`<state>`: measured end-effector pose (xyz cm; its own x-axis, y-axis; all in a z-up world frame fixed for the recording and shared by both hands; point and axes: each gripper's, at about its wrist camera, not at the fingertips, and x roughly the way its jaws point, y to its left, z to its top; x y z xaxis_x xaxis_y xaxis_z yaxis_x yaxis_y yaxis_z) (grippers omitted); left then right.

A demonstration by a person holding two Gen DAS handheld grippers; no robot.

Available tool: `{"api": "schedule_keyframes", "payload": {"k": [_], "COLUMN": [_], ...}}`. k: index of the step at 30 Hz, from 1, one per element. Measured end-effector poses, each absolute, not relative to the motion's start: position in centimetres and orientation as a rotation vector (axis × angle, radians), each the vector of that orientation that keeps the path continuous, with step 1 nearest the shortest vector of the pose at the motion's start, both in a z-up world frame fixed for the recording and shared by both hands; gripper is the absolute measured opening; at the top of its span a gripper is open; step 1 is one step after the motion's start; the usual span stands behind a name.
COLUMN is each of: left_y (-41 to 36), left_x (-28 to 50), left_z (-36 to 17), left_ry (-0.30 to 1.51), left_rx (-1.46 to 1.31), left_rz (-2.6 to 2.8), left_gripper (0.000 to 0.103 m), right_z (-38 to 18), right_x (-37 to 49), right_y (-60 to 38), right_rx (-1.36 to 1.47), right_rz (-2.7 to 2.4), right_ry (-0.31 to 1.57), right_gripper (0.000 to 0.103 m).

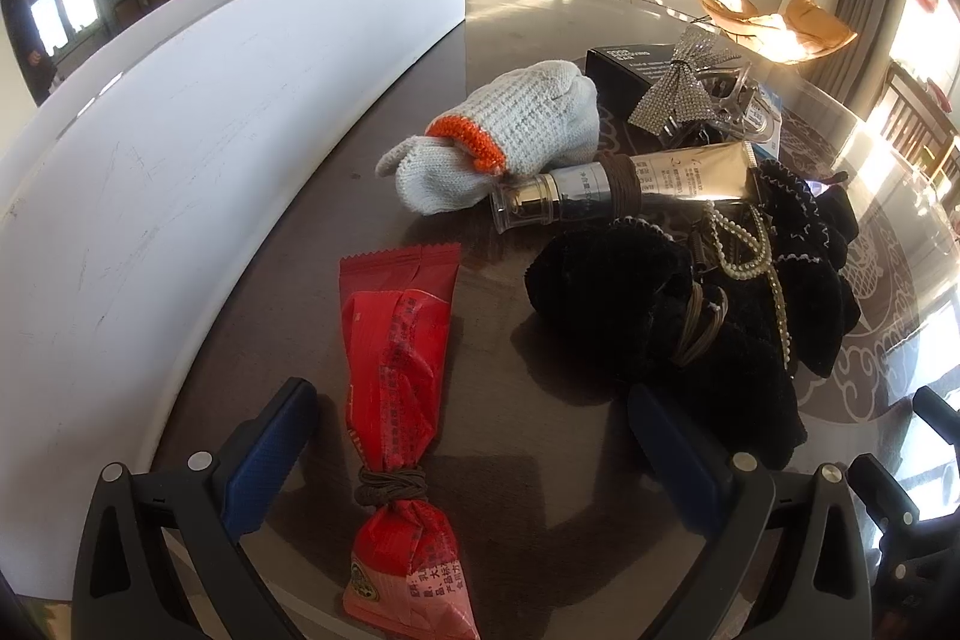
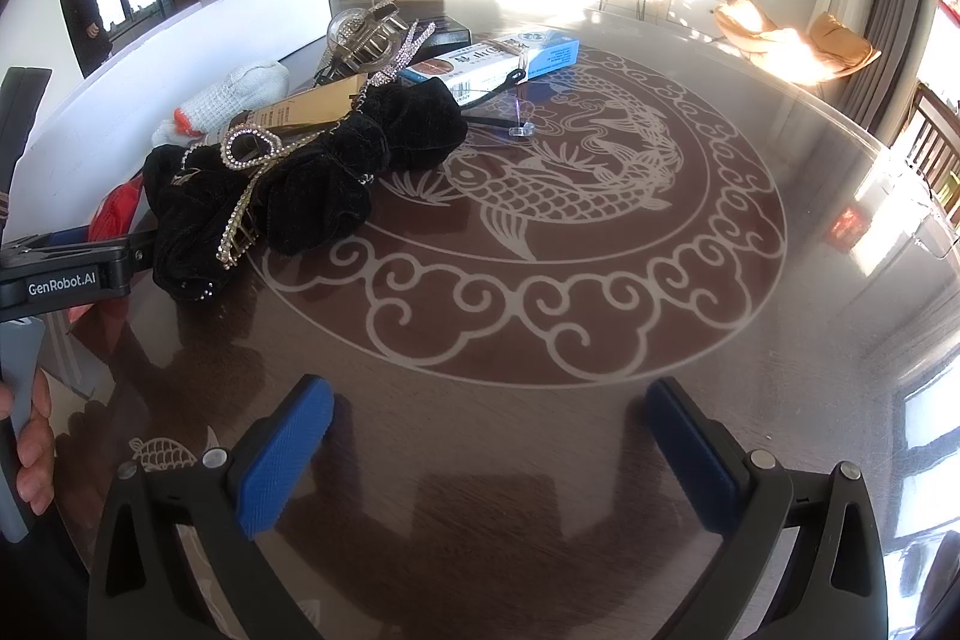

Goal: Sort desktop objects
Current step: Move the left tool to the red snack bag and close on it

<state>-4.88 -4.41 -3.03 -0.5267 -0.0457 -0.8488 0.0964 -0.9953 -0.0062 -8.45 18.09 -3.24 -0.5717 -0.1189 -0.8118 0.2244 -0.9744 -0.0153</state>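
My left gripper (image 1: 471,451) has its fingers spread wide, astride a red packet (image 1: 393,376) lying on the worktop (image 1: 522,484). Ahead sit a glove (image 1: 516,130), a gold tube (image 1: 630,181) and black scrunchies (image 1: 654,322). My right gripper (image 2: 489,436) hangs open over bare worktop; the other tool reads "GenRobot.AI" (image 2: 62,282).
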Motion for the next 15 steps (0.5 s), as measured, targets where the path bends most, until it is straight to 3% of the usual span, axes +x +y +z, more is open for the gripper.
{"api": "schedule_keyframes", "payload": {"k": [7,12,13,15], "left_y": [-4.8,-6.2,-6.4,-6.7], "left_x": [-4.8,-4.5,-4.4,-4.2], "left_z": [-3.0,-2.5,-2.4,-2.1], "left_ry": [0.1,0.234,0.254,0.278], "left_rx": [1.482,1.465,1.454,1.423], "left_rz": [-2.651,-2.665,-2.67,-2.684], "left_gripper": [0.103,0.103,0.101,0.079], "right_z": [-3.2,-3.3,-3.2,-3.3], "right_x": [-8.4,-8.5,-8.5,-8.5], "right_y": [18.1,18.1,18.1,18.1], "right_rx": [1.34,1.34,1.34,1.34], "right_rz": [-2.619,-2.619,-2.619,-2.619], "right_ry": [0.173,0.173,0.172,0.172], "right_gripper": [0.103,0.103,0.103,0.103]}}
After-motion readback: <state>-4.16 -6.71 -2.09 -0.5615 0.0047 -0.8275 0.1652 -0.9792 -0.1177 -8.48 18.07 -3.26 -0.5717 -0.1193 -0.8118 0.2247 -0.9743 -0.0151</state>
